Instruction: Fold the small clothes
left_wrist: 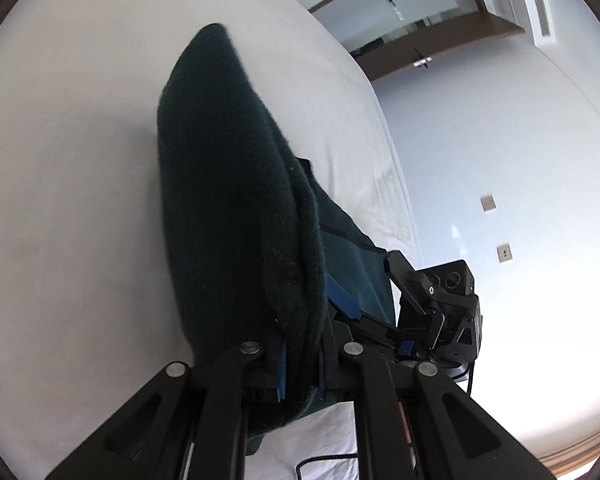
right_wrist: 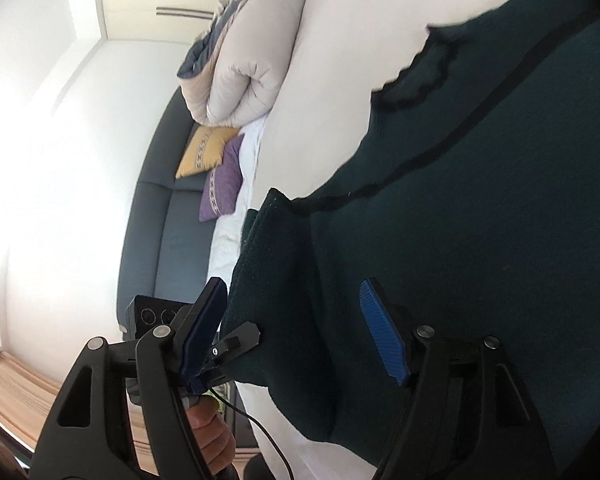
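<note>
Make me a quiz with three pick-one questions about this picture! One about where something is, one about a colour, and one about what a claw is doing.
1. Where do the cushions lie?
A. On the grey sofa
B. On the floor
C. On the sweater

2. What colour is the sweater?
A. Red
B. Dark green
C. White

3. What is the left claw doing?
A. Hanging open
B. Pinching the sweater
C. Holding a cushion

Answers:
1 A, the yellow cushion and purple cushion rest on the sofa.
2 B, the sweater is dark green.
3 B, the left claw has cloth clamped between its pads.
</note>
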`<state>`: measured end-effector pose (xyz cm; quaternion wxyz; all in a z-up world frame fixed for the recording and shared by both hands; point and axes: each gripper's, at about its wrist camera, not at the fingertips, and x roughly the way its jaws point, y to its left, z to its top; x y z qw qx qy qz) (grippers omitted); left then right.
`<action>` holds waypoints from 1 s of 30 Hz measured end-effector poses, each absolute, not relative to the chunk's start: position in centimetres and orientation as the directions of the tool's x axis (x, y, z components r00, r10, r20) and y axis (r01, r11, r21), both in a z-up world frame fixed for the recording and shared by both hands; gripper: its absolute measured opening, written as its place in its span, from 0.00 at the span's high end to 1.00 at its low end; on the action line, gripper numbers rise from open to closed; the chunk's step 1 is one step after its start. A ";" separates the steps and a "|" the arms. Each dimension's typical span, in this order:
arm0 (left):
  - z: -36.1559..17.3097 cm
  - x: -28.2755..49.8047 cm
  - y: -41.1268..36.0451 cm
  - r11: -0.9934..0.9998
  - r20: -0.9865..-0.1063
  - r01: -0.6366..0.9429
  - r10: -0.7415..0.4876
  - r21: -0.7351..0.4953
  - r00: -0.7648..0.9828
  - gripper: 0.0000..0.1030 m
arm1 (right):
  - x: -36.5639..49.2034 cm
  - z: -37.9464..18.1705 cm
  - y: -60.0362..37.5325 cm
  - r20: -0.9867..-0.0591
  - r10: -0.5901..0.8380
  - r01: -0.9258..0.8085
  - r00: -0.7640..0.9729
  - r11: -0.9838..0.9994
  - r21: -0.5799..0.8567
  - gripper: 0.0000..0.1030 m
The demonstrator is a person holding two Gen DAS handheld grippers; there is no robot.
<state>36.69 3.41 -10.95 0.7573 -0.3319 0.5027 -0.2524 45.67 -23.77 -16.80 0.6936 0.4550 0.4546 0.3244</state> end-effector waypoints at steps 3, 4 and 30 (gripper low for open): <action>-10.7 37.5 -3.2 0.677 -0.619 0.108 -0.717 -0.728 0.320 0.90 | 45.8 -16.6 -28.2 -0.278 0.867 -0.023 0.414 0.316 0.949 0.28; -11.4 37.7 -5.4 0.673 -0.621 0.109 -0.724 -0.732 0.300 0.90 | 45.9 -16.8 -29.5 -0.263 0.869 -0.012 0.420 0.295 0.956 0.28; -15.3 30.4 -2.3 0.634 -0.579 0.112 -0.754 -0.765 0.310 0.28 | 47.6 -17.7 -34.3 -0.584 0.723 0.093 0.369 0.596 0.797 0.70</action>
